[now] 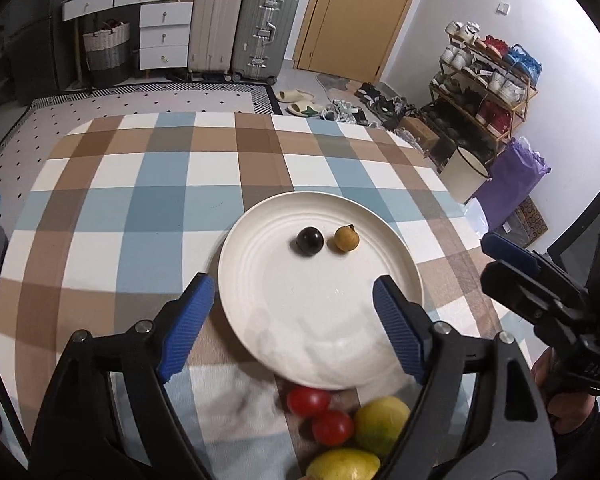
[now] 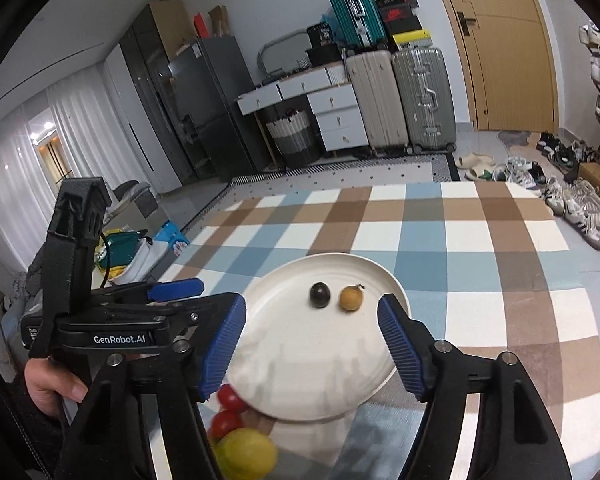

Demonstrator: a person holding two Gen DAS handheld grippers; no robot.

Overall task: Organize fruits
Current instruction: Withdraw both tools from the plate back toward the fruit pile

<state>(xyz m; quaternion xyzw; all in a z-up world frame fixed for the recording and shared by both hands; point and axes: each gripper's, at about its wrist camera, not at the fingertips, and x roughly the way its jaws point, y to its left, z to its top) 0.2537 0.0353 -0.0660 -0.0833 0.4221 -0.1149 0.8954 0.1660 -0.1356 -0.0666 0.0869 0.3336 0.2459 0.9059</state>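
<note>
A white plate [image 1: 320, 320] lies on the checked tablecloth and carries a dark round fruit [image 1: 309, 241] beside a tan longan [image 1: 346, 238]. Off the plate's near rim lie two cherry tomatoes [image 1: 308, 400] and two lemons [image 1: 381, 424]. My left gripper [image 1: 294, 282] hangs open above the plate's near half with nothing between its blue pads. In the right wrist view my right gripper [image 2: 312, 302] is open too, over the same plate [image 2: 320, 360], framing the dark fruit [image 2: 320, 295] and longan [image 2: 351, 298]. The tomatoes [image 2: 231, 398] and a lemon [image 2: 248, 456] show at lower left.
The checked tablecloth [image 1: 140, 208] covers a rounded table that ends just beyond the plate's right side. A white bucket [image 1: 464, 174], a shoe rack [image 1: 488, 80] and suitcases [image 1: 240, 28] stand on the floor beyond. A hand [image 2: 48, 384] grips the left tool.
</note>
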